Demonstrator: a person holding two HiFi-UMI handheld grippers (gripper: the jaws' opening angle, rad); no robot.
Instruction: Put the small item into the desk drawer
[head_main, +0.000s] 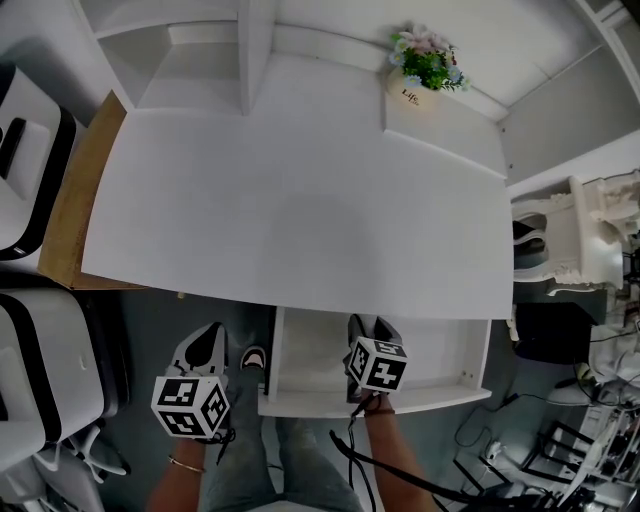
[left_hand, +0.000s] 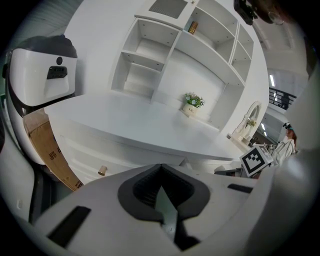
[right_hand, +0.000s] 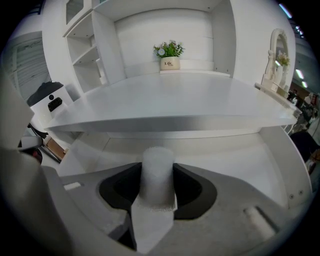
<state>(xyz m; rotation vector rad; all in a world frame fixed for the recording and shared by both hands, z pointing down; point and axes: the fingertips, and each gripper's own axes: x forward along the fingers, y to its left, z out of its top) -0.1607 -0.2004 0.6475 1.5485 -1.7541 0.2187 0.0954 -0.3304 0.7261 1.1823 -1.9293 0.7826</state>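
The small item (right_hand: 157, 176) is a white foam-like cylinder, and my right gripper (right_hand: 158, 156) is shut on it, its top poking out past the pads. In the head view the right gripper (head_main: 368, 326) hovers over the open white desk drawer (head_main: 440, 352), just under the front edge of the desk top (head_main: 300, 200). The drawer's floor (right_hand: 240, 156) lies right ahead of the held item. My left gripper (head_main: 210, 336) hangs left of the drawer, above the floor. Its pads (left_hand: 161, 171) meet, with nothing between them.
A flower pot (head_main: 420, 76) stands at the desk's back right, below shelving (left_hand: 165, 55). A cardboard box (head_main: 75, 200) and white-and-black units (head_main: 30, 160) flank the desk's left. An ornate white mirror (head_main: 572, 232) and cables (head_main: 400, 472) are at the right. A shut drawer has a knob (left_hand: 102, 170).
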